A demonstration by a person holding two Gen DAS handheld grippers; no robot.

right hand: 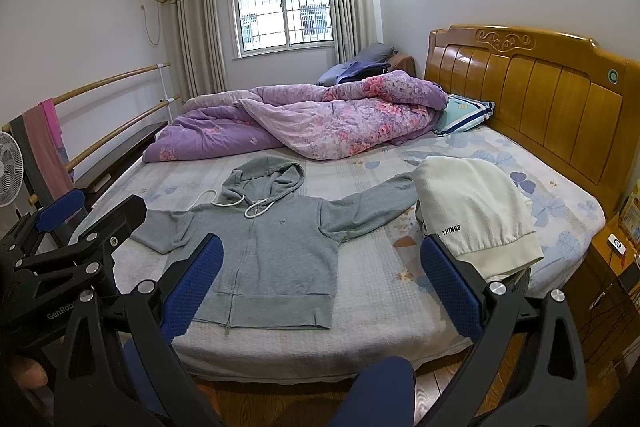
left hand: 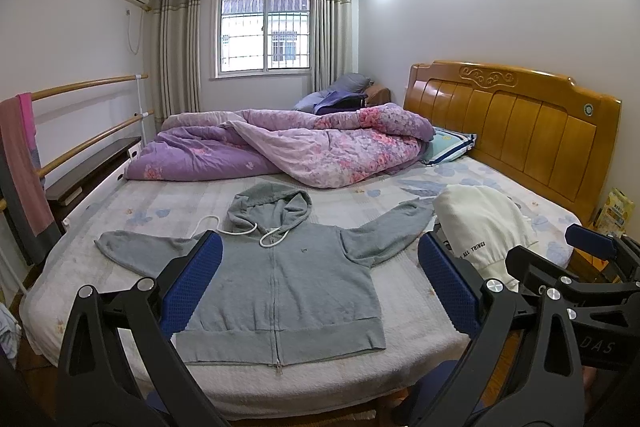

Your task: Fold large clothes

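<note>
So basically nothing's folded yet. The grey zip hoodie point(left hand: 276, 275) is lying flat and face up on the bed point(left hand: 400, 367), zipped shut, both sleeves spread out to the sides, hood pointing toward the purple quilt point(left hand: 288, 147) bunched up at the far side. The left gripper point(left hand: 320, 283) is hovering over the near edge with its jaws wide open, holding nothing, and the right gripper point(right hand: 320, 279) is doing the same, open and empty. There's also a cream sweatshirt point(right hand: 472, 211) sitting in a loose heap just past the hoodie's right-hand sleeve cuff, near the wooden headboard point(right hand: 532, 91), looking unfolded too. I'd guess the hoodie's laid out ready and every fold's still to come.
</note>
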